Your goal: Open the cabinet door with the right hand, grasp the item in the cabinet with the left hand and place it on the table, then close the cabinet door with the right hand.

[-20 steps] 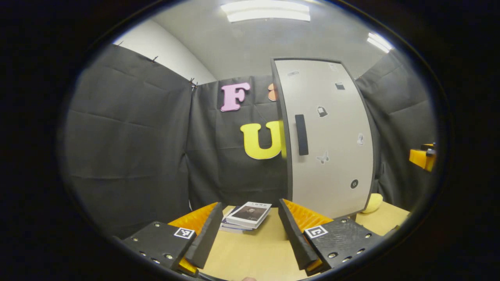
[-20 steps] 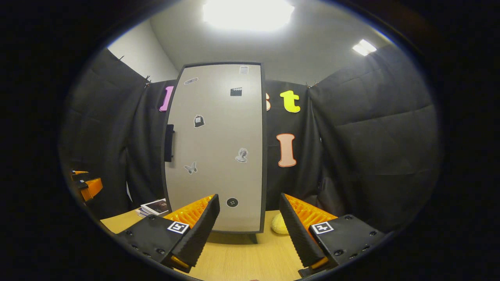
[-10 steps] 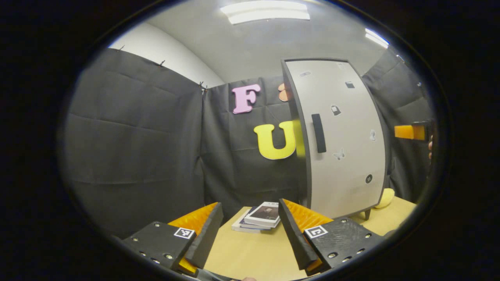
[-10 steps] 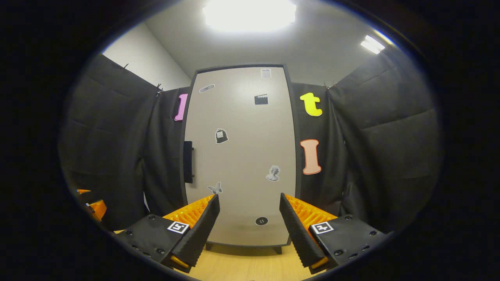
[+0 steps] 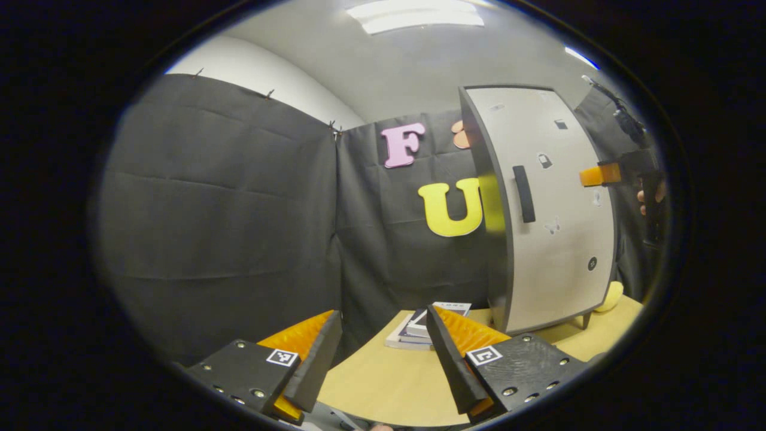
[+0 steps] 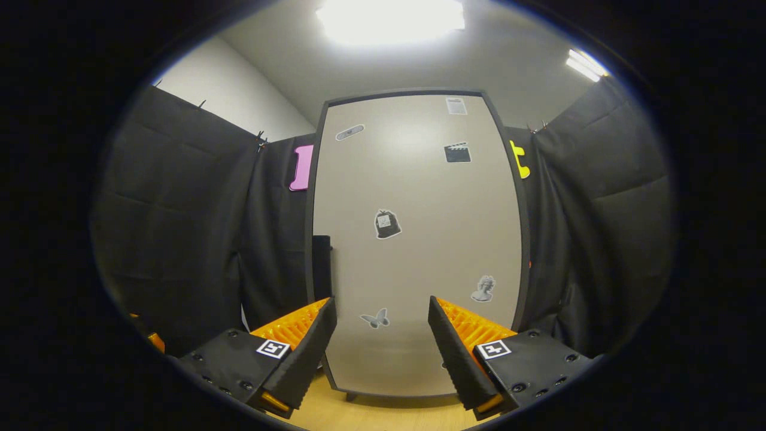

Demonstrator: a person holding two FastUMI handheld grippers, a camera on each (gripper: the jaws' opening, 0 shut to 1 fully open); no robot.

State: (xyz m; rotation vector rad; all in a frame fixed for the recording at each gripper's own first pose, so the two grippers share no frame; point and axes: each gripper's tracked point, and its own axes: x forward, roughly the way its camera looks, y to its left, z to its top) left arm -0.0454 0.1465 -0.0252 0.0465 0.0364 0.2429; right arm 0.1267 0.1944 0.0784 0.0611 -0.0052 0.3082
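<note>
A tall grey cabinet (image 5: 556,239) stands on the wooden table (image 5: 383,383), its door (image 6: 419,239) closed and dotted with small stickers. A dark vertical handle (image 5: 524,193) sits near the door's left edge, seen side-on as the handle (image 6: 321,266) in the right gripper view. My right gripper (image 6: 383,350) is open, close in front of the door's lower half and right of the handle, touching nothing. It also appears as the right gripper (image 5: 598,175) held by a hand (image 5: 649,194) at door height. My left gripper (image 5: 383,353) is open and empty over the table. The cabinet's inside is hidden.
A small stack of books (image 5: 428,317) lies on the table left of the cabinet. A yellow rounded object (image 5: 610,296) sits by the cabinet's right foot. The table's front edge (image 5: 359,419) runs just under my left gripper. Black cloth walls close in all round.
My right gripper has risen and come nearer the door, which now looms larger. My left gripper has swung left, so the cabinet and books sit further right in its view.
</note>
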